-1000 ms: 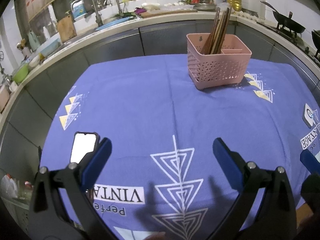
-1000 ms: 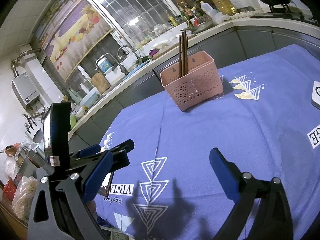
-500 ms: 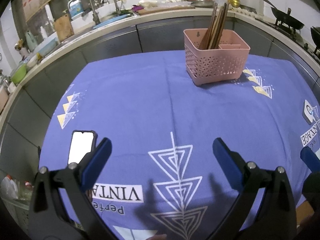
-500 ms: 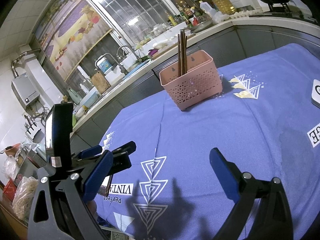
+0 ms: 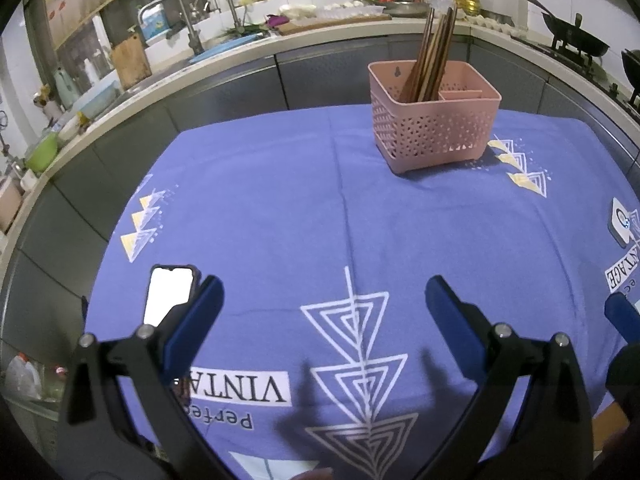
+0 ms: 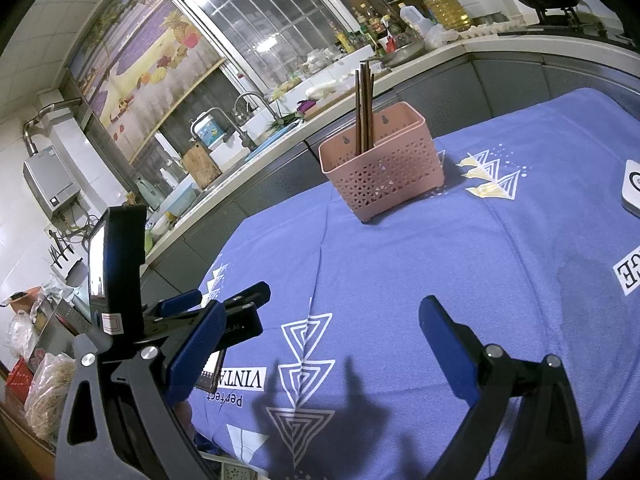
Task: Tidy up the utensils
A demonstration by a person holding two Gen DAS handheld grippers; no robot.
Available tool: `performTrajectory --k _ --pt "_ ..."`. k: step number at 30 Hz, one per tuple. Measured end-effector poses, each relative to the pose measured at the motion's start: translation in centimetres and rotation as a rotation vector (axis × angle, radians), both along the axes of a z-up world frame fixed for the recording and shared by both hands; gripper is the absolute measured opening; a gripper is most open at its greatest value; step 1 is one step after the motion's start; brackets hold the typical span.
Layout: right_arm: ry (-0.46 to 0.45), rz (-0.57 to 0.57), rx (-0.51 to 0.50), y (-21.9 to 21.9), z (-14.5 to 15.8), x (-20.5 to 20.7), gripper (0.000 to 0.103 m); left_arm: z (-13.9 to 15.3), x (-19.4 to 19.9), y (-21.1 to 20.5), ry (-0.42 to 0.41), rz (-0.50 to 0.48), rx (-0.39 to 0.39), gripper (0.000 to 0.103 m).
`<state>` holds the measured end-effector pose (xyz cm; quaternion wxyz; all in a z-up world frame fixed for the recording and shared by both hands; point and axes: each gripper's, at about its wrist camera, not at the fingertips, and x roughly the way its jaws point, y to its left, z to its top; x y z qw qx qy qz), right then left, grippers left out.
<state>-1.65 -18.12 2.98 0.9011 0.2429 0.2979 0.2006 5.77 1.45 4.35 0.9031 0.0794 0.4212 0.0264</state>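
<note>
A pink perforated utensil basket (image 5: 434,120) (image 6: 384,168) stands on the far part of the purple tablecloth (image 5: 320,208). Several brown chopsticks (image 5: 430,60) (image 6: 363,108) lean upright in its left compartment. My left gripper (image 5: 322,312) hovers open over the near edge of the cloth, nothing between its blue pads. In the right wrist view my right gripper (image 6: 320,340) is open and empty too, well short of the basket. The left gripper's fingers (image 6: 224,312) show at the lower left of that view.
A phone with a lit white screen (image 5: 170,294) lies on the cloth near the left finger. A small white device (image 5: 622,220) (image 6: 634,188) sits at the right edge. Behind the table runs a counter with a sink (image 5: 188,40), bottles and a wok (image 5: 576,40).
The left wrist view has tilted and drawn back a little, so the basket sits higher and farther in its frame. The right wrist view has barely shifted. Both grippers stay open.
</note>
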Motion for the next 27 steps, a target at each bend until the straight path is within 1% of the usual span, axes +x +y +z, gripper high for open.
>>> performTrajectory --k 12,27 --pt "0.0 -0.001 0.0 -0.09 0.06 0.05 0.096 -0.18 0.2 0.22 0.019 0.01 -0.003 0.097" --pt "-0.012 0.006 0.002 0.21 -0.14 -0.5 0.096 0.39 -0.1 0.07 -0.014 0.014 0.018 0.097"
